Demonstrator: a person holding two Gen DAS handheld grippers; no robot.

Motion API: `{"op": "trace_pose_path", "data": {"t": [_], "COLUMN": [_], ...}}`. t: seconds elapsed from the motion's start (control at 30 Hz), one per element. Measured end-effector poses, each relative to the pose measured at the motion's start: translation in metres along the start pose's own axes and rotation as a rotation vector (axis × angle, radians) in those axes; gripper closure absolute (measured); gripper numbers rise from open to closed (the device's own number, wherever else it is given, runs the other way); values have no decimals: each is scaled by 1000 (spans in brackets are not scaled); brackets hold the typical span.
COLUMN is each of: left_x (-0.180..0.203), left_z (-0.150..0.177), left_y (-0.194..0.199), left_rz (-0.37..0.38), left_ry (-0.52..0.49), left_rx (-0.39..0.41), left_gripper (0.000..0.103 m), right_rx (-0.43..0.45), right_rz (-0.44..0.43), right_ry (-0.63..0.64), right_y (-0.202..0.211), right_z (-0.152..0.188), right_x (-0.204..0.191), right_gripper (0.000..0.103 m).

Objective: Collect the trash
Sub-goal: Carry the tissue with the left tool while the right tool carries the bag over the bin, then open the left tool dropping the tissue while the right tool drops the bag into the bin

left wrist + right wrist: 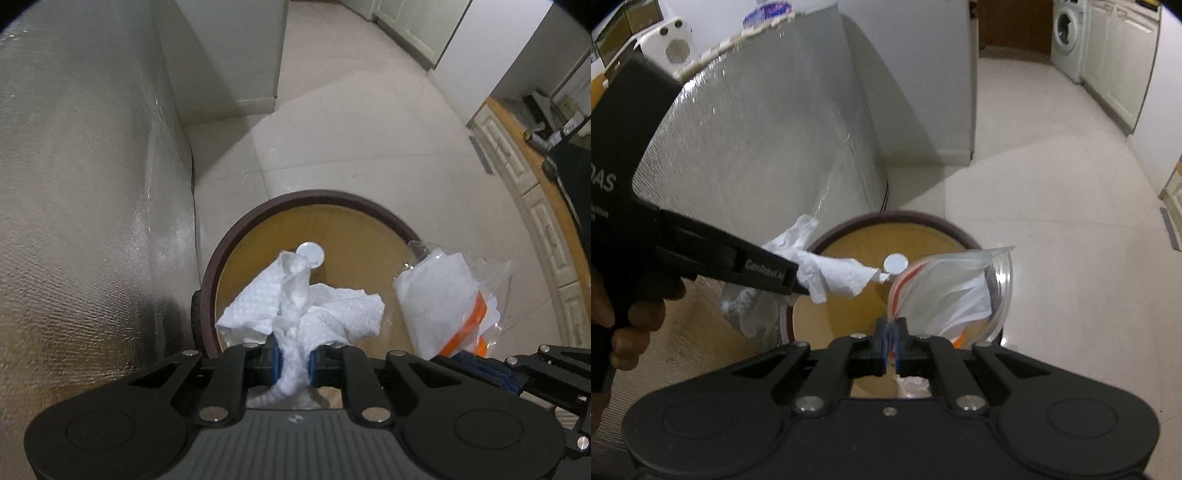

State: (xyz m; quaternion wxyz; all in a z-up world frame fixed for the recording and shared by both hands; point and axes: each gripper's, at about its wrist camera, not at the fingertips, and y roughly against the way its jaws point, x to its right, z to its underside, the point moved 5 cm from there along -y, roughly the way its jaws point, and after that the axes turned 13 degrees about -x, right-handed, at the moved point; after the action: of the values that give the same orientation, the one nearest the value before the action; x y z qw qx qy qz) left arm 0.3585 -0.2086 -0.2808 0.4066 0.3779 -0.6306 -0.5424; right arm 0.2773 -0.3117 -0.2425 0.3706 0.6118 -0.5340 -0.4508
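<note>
You've got both loads poised over the open bin [236, 236] — your left gripper [293, 360] clamped on the crumpled paper towel [295, 306], your right gripper [891, 345] pinching the plastic bag [945, 295] — so 2 releases should drop them in.

Right tool [891, 345]: seen at lower centre, blue pads pressed together on the edge of a clear plastic bag [955, 291]; white paper and something orange are visible inside the bag.

Left tool [775, 275]: entered from the left, gripped by a hand [624, 325], clamped on a crumpled white paper towel [834, 275].

Bin [871, 219]: round, dark-rimmed, tan inside, located below both items on the pale tiled floor [1052, 206]. A small white disc [896, 264] is seen within it.

Silver foil-covered panel [757, 147]: stood just beside the bin's left rim.

Washing machine [1065, 33]: noted at upper right.
</note>
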Motion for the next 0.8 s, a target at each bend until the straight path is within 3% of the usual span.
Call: {"op": "trace_pose_path", "data": {"t": [0.3,0.43,0.53,0.63,0.73,0.8], "left_x": [-2,2,0,-2,-2,-3], "left_z": [-5,-8,-7,-7,-6,-5], "left_y": [-20,-21,-24,-28,-29,-30], "left_rz": [-51,-10,-23,-30,-32,-36], "left_ry": [-14,-10,4,21,24,27], "left_rx": [-49,-49,-59,-73,-80,-84], "left_gripper": [88,77,66,62,52,47], "right_rx": [-78,-107,-129,-139,-139,-139], "right_rz": [13,34,40,38,28,16], "right_ry": [37,63,80,73,60,57], "right_y": [-36,-51,-59,-65,-68,-68], "right_z": [-7,-8,-6,-6,-6,-5], "right_x": [-4,-6,-6,-6,-5,-5], "right_gripper": [98,98,98,95,90,78]}}
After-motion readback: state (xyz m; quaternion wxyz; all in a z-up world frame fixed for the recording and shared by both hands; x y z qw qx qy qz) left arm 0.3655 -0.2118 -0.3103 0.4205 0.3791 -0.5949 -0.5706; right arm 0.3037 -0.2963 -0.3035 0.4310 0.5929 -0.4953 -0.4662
